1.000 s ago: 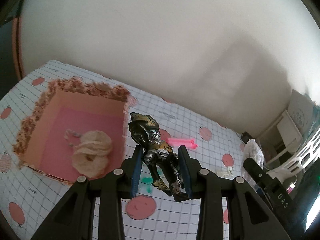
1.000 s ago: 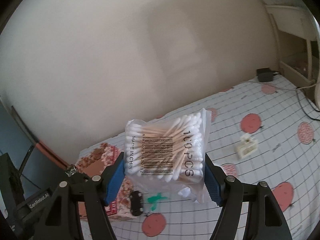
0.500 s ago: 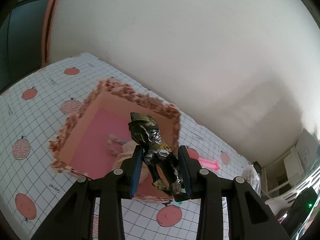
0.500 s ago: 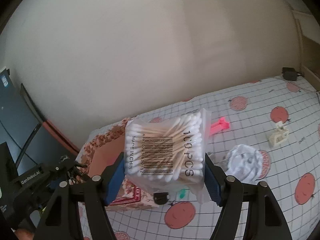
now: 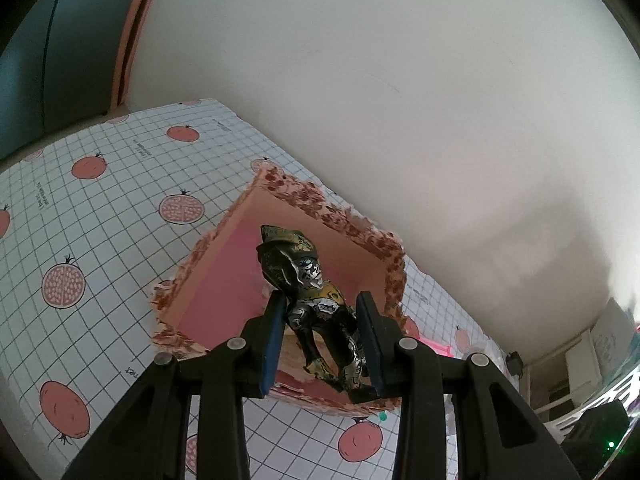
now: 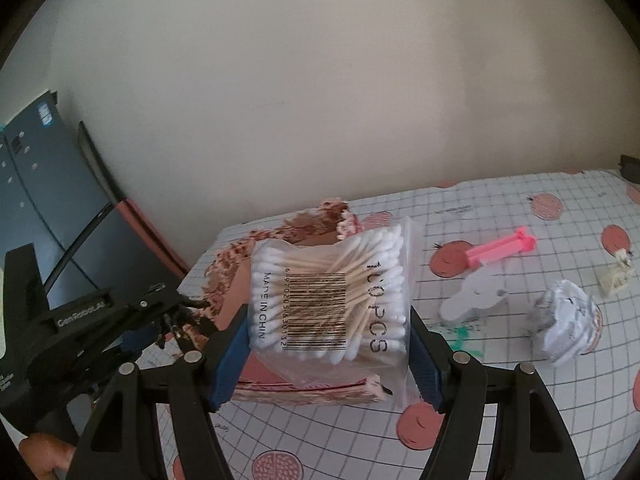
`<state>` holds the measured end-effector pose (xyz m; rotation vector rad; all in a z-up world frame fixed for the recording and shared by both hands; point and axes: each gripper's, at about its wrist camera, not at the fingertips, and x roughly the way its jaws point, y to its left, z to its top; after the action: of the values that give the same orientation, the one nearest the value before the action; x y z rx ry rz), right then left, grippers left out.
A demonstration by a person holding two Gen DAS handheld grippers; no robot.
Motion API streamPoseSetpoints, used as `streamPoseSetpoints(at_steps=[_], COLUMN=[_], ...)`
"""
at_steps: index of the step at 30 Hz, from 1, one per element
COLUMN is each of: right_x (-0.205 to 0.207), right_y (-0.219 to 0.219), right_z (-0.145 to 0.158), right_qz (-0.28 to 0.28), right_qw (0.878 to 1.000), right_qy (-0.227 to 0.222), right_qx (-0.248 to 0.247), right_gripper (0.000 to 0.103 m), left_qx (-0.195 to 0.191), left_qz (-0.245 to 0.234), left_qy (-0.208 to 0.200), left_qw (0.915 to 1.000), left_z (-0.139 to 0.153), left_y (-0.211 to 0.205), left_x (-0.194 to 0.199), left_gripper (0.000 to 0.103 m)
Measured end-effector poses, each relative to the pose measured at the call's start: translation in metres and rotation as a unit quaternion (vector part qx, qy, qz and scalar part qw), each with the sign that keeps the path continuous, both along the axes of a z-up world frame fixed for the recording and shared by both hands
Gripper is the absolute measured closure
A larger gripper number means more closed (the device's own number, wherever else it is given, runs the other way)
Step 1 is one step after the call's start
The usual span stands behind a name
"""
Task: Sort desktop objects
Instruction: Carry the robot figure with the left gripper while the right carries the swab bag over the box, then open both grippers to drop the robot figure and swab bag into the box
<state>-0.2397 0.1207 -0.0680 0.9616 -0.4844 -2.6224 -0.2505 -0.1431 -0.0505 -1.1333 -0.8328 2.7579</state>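
Observation:
My left gripper (image 5: 320, 296) is shut on a dark silver-and-gold toy figure (image 5: 308, 280), whose head sticks out past the blue pads. It hangs over the pink inside of an open box with a floral rim (image 5: 352, 220). In the right wrist view, my right gripper (image 6: 328, 312) is shut on a clear bag of cotton swabs (image 6: 328, 280), held just above the same box (image 6: 236, 256). The left gripper (image 6: 120, 320) shows at that view's left edge, with the toy figure (image 6: 180, 320) over the box's left rim. The bag and the figure hide most of the box's inside.
The table wears a white grid cloth with red fruit prints (image 6: 520, 380). On it, right of the box, lie a pink clip (image 6: 500, 246), a flat white piece (image 6: 476, 296), a green bit (image 6: 460, 336), crumpled white paper (image 6: 568, 328) and a cream clip (image 6: 616, 276). A dark cabinet (image 6: 40, 200) stands left.
Both grippers have swung left with their loads and now hang over the box. The box has come to the middle of both views. The round pads in the box are now hidden.

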Motion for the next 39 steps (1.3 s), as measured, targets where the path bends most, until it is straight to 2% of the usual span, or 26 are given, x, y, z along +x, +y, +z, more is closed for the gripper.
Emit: streamPoseSetpoints(at_steps=[10, 27, 39], right_x=[-0.002, -0.011, -0.015], right_y=[-0.02, -0.043, -0.05], right_z=[0.001, -0.018, -0.023], right_qz=[0.018, 0.037, 0.04], right_qw=[1.0, 0.999, 0.999], right_qy=[0.008, -0.007, -0.008], right_qx=[0.006, 0.021, 0.025], right_gripper=[0.029, 0.029, 0.029], left_qx=[0.005, 0.02, 0.024], left_qz=[0.019, 0.036, 0.042], left_qy=[-0.004, -0.03, -0.027], left_qw=[0.9998, 0.9987, 0.9985], left_z=[-0.006, -0.027, -0.029], left_y=[-0.017, -0.029, -0.033], left_x=[-0.002, -0.006, -0.007], left_gripper=[0.066, 0.066, 0.066])
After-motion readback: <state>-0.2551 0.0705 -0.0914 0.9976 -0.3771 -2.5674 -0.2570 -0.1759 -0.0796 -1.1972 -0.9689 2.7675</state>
